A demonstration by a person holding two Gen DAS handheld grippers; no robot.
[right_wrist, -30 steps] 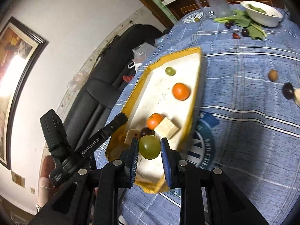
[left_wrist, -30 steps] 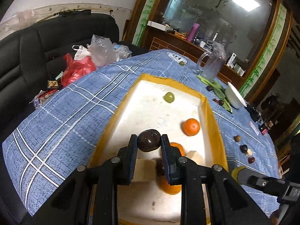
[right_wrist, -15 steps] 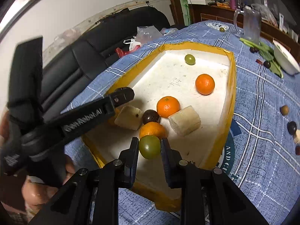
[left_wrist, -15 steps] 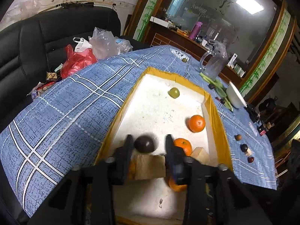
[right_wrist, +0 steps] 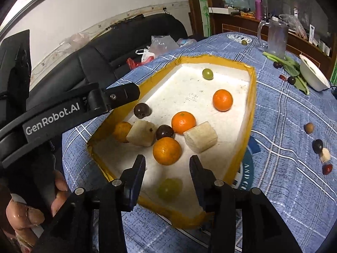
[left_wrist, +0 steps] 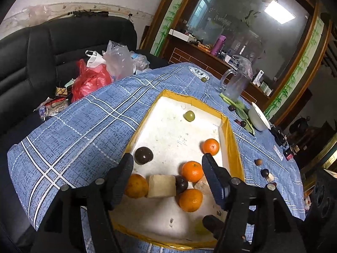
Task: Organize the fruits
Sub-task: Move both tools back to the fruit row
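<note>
The left tool (left_wrist: 167, 164) is hanging over the near half of a yellow-rimmed tray (left_wrist: 234, 145) with a white floor, which is lying on a desk (left_wrist: 84, 130) covered by a blue plaid cloth. Its jaws have just been opening and are standing wide apart with nothing between the pads; the dark round fruit (left_wrist: 143, 155) is resting free on the tray floor just beyond the left finger, close to the tray's left wall.

The right tool (right_wrist: 167, 164) is pointing down at the tray's near end, and its jaws have also just been opening. A blurred green fruit (right_wrist: 170, 189) is sitting low between the two fingers on the tray floor, with clear gaps to both pads, so nothing is being gripped.

Further in, three oranges (right_wrist: 167, 151) and a fourth orange-yellow fruit by the left wall are clustering with two pale cut chunks (right_wrist: 200, 137) and a second dark fruit (right_wrist: 164, 131). A second green fruit (right_wrist: 207, 74) is lying alone near the far end of the tray.

Outside the tray, on the cloth to the right, several small fruits (right_wrist: 317, 146) are lying well apart from it, and a white bowl (right_wrist: 311, 76) and a clear jug (right_wrist: 276, 39) are standing further back. A hand (right_wrist: 27, 213) is holding the left tool's grip in the right wrist view.
</note>
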